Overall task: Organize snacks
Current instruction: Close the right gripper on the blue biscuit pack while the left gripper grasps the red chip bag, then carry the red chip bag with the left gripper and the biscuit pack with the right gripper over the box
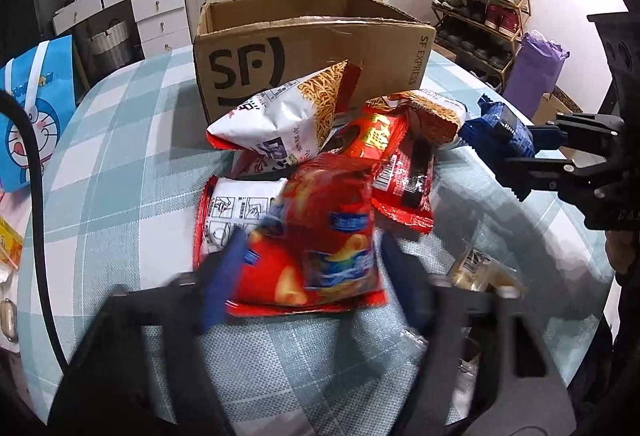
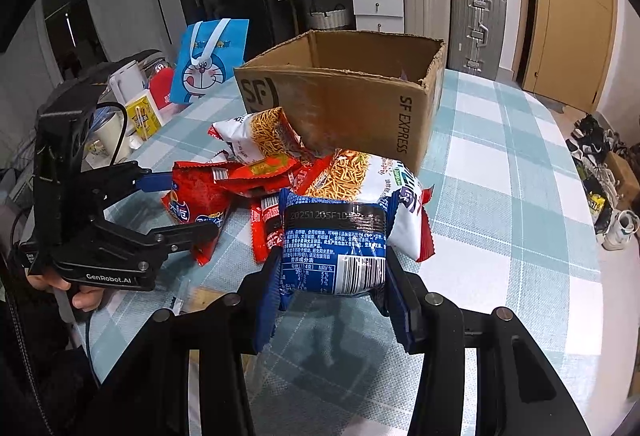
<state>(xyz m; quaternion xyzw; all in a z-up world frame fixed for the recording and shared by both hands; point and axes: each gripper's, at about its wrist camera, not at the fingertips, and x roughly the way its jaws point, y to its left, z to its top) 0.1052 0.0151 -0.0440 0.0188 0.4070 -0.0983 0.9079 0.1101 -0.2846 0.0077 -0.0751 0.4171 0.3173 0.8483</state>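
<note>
In the left wrist view the cardboard box [image 1: 312, 48] stands on the desk [image 1: 120, 164] at upper centre. The heap of snack bags [image 1: 320, 172] lies before it, mid-frame. A cartoon bag [image 1: 36, 116] stands at the left edge, a shoe rack [image 1: 480, 4] upper right.

Hidden and blurred parts of the snack pile

The left hand-held gripper [image 1: 308, 276] is motion-blurred, its fingers smeared around the red chip bag [image 1: 320, 236]. The cardboard box [image 2: 344, 96] floor is hidden behind its wall. A clear packet [image 1: 480, 272] sits half hidden behind one finger.
</note>
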